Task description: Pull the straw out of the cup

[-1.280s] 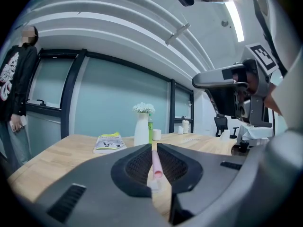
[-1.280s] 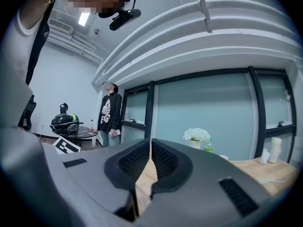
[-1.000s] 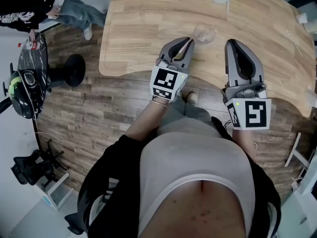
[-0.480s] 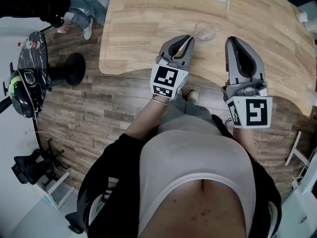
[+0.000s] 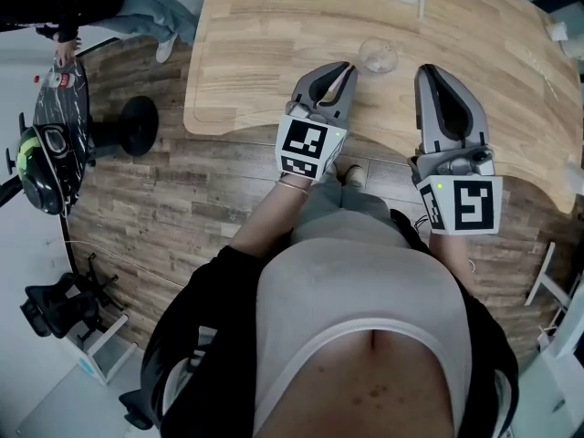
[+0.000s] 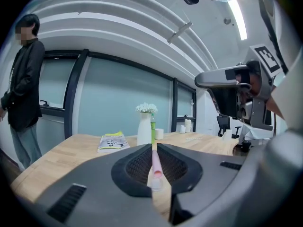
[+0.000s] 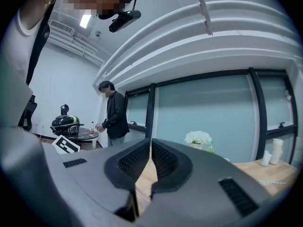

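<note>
A clear empty cup [image 5: 377, 59] stands on the wooden table [image 5: 265, 53], just right of my left gripper's tips. My left gripper [image 5: 344, 71] is shut on a pink straw [image 6: 155, 167], which lies lengthwise between the pads and is outside the cup. In the head view the straw [image 5: 339, 82] shows as a thin pink line between the jaws. My right gripper [image 5: 439, 78] hovers over the table's near edge to the right of the cup, shut with nothing in it. Its jaws [image 7: 151, 148] meet at the tips.
A white vase of flowers [image 6: 144, 126], a green bottle and a booklet [image 6: 112, 142] stand at the table's far side. A person [image 6: 23, 89] stands at the left beyond the table. A helmet [image 5: 44, 158] sits on a small round black table at the left.
Both grippers have kept still. The person at the top left of the head view has shifted position.
</note>
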